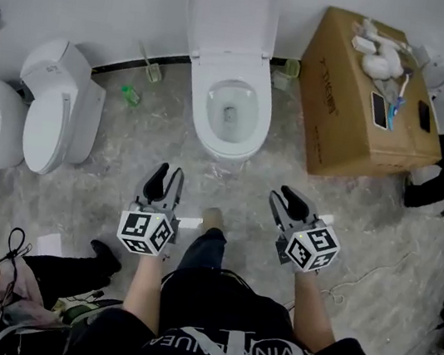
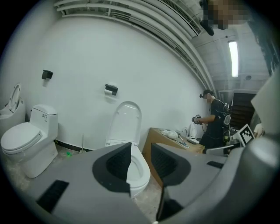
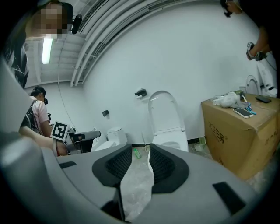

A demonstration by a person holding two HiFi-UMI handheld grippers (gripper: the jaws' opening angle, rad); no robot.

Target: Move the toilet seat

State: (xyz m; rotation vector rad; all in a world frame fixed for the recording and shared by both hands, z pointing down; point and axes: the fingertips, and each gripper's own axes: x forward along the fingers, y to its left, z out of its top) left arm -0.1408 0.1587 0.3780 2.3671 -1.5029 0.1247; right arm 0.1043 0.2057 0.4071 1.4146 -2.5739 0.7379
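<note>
**Both grippers open, short of the toilet**

Your left gripper (image 1: 165, 173) and right gripper (image 1: 286, 198) hang side by side above the grey marbled floor (image 1: 113, 171). Each has its jaws spread with nothing between them; only floor and toilet show through the gaps.

The white oval toilet seat (image 1: 234, 6) is at your 12 o'clock. It is raised, leaning back toward the white wall above the open white ceramic bowl (image 1: 226, 151) — well apart from both grippers.

A brown cardboard box (image 1: 340, 125) sits at your 2 o'clock, just beside the bowl, with phones and small white items on top. A second white toilet with its lid down (image 1: 51, 114) stands at your 10 o'clock. A small green bottle (image 1: 130, 96) lies on the floor between the two toilets.
</note>
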